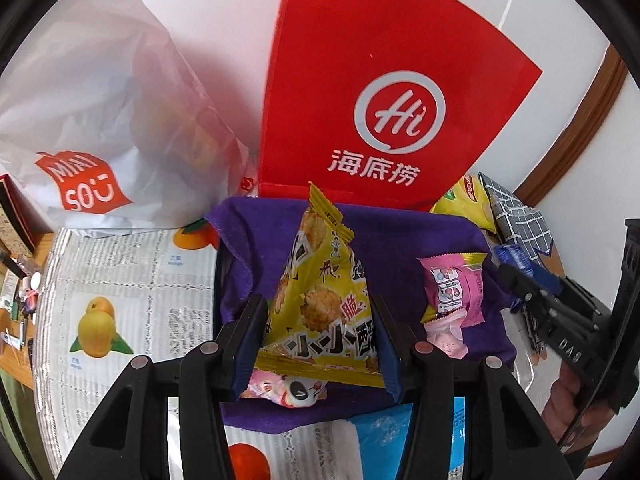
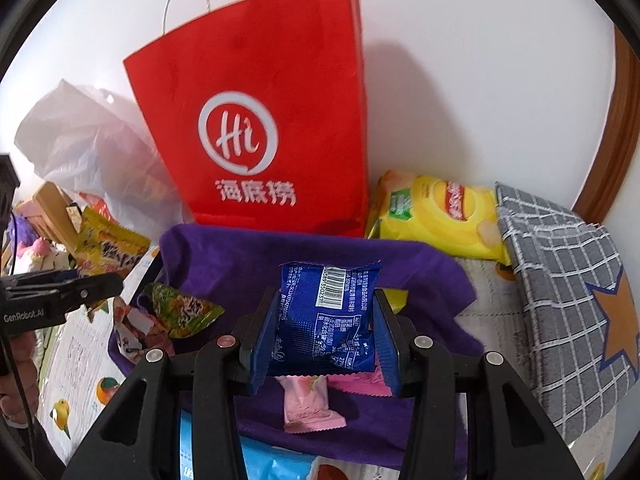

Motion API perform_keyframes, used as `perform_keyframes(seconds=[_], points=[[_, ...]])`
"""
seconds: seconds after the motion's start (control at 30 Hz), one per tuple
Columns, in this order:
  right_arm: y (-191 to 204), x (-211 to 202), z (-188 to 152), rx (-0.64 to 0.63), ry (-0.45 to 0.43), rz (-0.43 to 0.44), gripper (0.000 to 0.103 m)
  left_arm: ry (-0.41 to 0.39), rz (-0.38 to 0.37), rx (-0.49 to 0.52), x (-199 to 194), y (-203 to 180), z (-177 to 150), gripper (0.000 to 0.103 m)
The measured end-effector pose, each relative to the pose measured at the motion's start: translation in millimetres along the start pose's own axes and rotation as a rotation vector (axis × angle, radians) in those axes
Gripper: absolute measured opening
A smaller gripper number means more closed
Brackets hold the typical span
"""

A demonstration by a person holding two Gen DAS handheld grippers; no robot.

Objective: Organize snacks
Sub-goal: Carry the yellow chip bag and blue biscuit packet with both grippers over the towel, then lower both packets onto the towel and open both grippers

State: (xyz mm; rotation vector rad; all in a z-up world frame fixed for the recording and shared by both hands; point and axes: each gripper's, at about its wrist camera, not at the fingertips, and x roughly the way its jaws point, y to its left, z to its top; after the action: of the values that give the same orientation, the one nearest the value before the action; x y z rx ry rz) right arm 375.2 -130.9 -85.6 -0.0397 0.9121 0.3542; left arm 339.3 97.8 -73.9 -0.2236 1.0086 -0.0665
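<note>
**Both tools loaded over the purple bin**

Left tool [image 1: 320, 344]: closed down on the yellow cracker packet [image 1: 320, 304], one pad on each side edge. Packet stands upright, long axis toward 12 o'clock, top seal pointing at the red bag.

Right tool [image 2: 326, 336]: clamped on the blue packet [image 2: 328, 316], barcode face to camera, long axis also 12 o'clock, held by its side edges.

Under both: the purple-cloth-lined bin [image 2: 420, 280]. Already inside are a pink wrapper [image 2: 308, 404] directly below the right tool, a green packet [image 2: 184, 312] at its 9 o'clock, and a pink packet [image 1: 452, 292] at 3 o'clock of the left tool.

Key relation: the bin floor sits straight below each held packet, so the drop looks vertical with no lateral travel. Neither hand seems nearer; the right tool's packet appears more centred over the bin.

Farther back: red paper bag [image 2: 260, 120] at 12 o'clock behind the bin, yellow chip bag [image 2: 440, 216] at 1 o'clock, white plastic bag [image 1: 100, 120] at 10 o'clock of the left tool.
</note>
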Motion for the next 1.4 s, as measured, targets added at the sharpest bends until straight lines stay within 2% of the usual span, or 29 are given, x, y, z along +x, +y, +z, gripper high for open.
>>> perform_keyframes(seconds=[0.3, 0.63, 0.97, 1.03, 1.23, 1.3, 1.4], points=[[27.4, 25.5, -18.8, -0.106, 0.089, 0.059, 0.045, 0.054, 0.004, 0.003, 24.0, -2.1, -2.9, 0.049], [26.6, 45.1, -26.4, -0.112, 0.138, 0.025, 0.045, 0.061, 0.022, 0.022, 32.7, -6.0, -4.3, 0.049], [25.9, 46.6, -28.3, -0.112, 0.132, 0.022, 0.046, 0.057, 0.04, 0.042, 36.1, -7.4, -5.2, 0.049], [26.2, 46.9, -29.5, -0.113, 0.133, 0.017, 0.047, 0.058, 0.04, 0.043, 36.9, -7.0, -5.8, 0.05], [26.1, 46.0, -34.3, -0.109, 0.145, 0.005, 0.057, 0.065, 0.031, 0.046, 41.8, -7.6, -7.4, 0.055], [25.5, 43.7, -34.8, -0.103, 0.144, 0.004, 0.063, 0.074, 0.026, 0.046, 42.1, -8.3, -7.1, 0.061], [23.7, 38.3, -34.5, -0.088, 0.14, 0.002, 0.065, 0.069, 0.017, 0.046, 38.9, -9.9, -7.9, 0.069]])
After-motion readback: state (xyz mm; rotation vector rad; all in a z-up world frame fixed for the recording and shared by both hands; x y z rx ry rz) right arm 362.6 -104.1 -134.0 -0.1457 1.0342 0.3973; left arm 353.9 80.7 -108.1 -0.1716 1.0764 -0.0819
